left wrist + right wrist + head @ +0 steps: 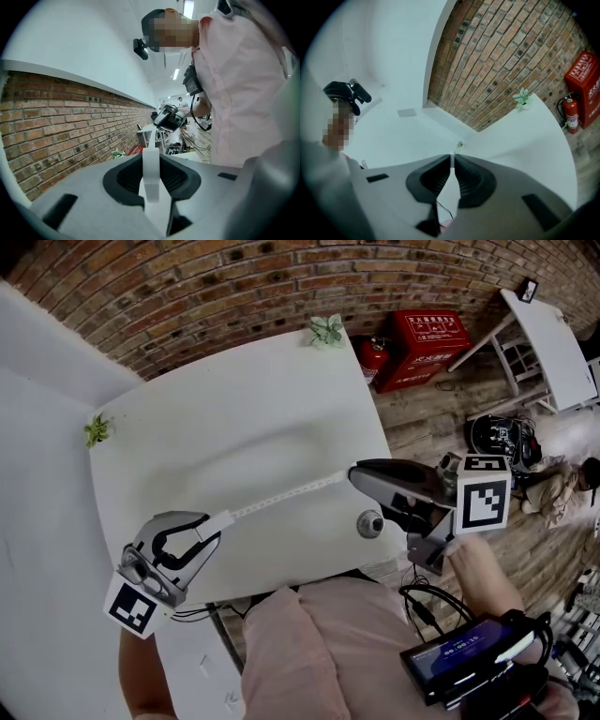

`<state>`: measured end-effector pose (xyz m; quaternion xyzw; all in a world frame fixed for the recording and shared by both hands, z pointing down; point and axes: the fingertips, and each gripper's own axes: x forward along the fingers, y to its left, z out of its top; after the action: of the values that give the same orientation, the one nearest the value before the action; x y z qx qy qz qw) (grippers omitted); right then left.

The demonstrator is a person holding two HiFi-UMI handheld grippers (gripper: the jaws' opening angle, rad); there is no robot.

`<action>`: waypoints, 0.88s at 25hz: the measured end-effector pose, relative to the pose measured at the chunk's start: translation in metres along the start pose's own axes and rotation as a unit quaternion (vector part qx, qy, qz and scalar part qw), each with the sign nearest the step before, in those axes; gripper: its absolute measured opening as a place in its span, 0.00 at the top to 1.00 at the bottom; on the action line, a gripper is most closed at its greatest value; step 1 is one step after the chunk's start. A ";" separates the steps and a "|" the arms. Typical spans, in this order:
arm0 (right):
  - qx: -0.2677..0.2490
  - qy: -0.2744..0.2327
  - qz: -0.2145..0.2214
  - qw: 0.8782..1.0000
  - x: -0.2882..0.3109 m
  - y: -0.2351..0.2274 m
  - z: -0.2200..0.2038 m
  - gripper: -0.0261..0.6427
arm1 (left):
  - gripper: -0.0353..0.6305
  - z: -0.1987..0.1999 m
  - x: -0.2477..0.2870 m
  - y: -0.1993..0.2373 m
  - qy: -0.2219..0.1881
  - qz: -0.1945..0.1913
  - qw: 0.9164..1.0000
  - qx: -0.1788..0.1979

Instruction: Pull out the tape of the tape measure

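**Tape stretched across white table**

Left gripper (212, 529) at near left: jaws narrow, clamped on the white end of the tape measure (218, 520). Right gripper (354, 472) at near right: jaws almost together, pinching the tape (286, 493) edge-on. The tape runs straight between them over the white table (234, 409). Brick wall (187, 292) beyond. Small plant (326, 330) at far right corner. Red fire extinguisher (373, 357) on wood floor (427, 423), right.

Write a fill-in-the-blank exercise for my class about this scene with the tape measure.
The left gripper and the right gripper hold a white ___ stretched between them. The wall beyond the table is built of ___. Beside the fire extinguisher stands a ___ box.
Missing words: tape; brick; red.
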<state>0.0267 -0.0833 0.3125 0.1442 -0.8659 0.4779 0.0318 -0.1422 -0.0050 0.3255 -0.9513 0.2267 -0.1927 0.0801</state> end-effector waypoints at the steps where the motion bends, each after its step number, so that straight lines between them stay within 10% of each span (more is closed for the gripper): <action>1: -0.001 -0.001 -0.001 1.000 -0.001 0.000 0.001 0.91 | 0.79 -0.001 -0.001 0.000 0.001 0.001 1.000 -0.001; 22: -0.009 -0.012 -0.013 1.000 -0.008 -0.003 0.011 0.91 | 0.79 -0.014 -0.023 0.002 0.023 0.015 1.000 -0.008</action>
<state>0.0363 -0.0922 0.3074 0.1612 -0.8685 0.4678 0.0290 -0.1673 0.0028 0.3302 -0.9438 0.2440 -0.2118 0.0697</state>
